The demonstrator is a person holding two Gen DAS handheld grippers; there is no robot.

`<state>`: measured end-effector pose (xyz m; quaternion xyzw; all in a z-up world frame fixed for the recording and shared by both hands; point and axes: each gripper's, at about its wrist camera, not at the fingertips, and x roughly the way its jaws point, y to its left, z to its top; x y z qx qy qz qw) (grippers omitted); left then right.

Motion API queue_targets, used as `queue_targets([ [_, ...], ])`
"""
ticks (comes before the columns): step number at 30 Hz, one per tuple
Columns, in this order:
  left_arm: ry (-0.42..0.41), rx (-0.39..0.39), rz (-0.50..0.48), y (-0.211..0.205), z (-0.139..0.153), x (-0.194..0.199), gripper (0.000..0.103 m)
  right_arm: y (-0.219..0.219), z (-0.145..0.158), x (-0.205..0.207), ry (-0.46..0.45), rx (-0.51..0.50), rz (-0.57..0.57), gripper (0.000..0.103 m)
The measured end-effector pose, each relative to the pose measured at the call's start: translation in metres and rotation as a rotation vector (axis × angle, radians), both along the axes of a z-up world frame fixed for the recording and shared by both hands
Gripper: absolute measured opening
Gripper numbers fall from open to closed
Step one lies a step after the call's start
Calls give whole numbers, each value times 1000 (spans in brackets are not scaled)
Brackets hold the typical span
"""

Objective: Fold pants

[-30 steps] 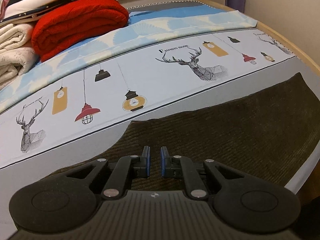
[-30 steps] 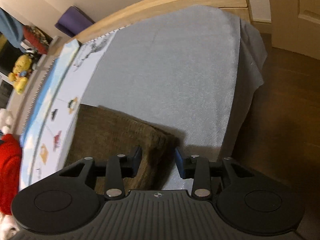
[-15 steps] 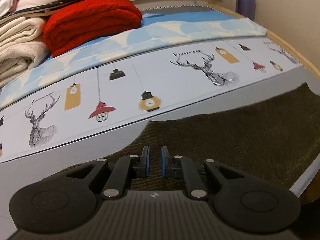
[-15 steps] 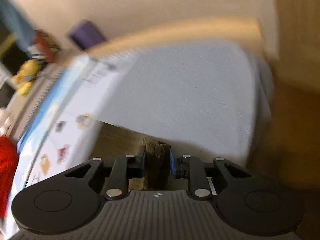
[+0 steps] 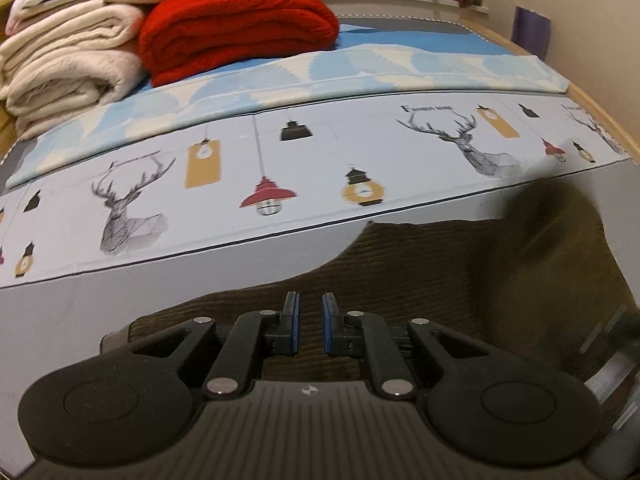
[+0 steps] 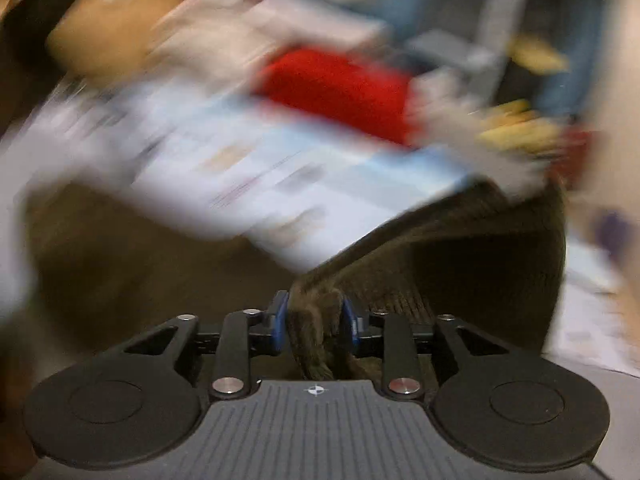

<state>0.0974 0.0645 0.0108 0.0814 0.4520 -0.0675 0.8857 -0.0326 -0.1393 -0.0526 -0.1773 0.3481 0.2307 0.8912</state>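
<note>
Bed with grey, deer-printed sheet: dark olive corduroy pants lie on it. Left gripper nearly closed, holding nothing visible. Right gripper, jaws lately reopening slightly, clamps a bunched pants edge.

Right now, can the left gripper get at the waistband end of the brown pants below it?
Probably yes. The left gripper hovers just over the brown pants, its jaws nearly shut and empty, with nothing between it and the cloth. It would need to open first.
</note>
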Motion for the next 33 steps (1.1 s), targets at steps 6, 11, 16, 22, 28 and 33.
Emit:
queue_targets([
  [6,-9,-21,30,21,5,-5,12,10,1,-10,1,-12,83,42],
  [11,-6,-15,48,35,5,-5,12,-7,-11,11,57,14,-98,55],
  [16,-3,-14,59,41,6,-6,12,-5,-30,31,138,5,-92,42],
  [22,-10,-15,49,39,7,-7,12,-29,9,21,52,186,-52,16],
  [28,-4,-12,42,35,6,-7,12,-20,-20,17,177,57,11,31],
  [33,2,2,26,31,4,-5,12,-1,-29,12,119,-50,63,61],
])
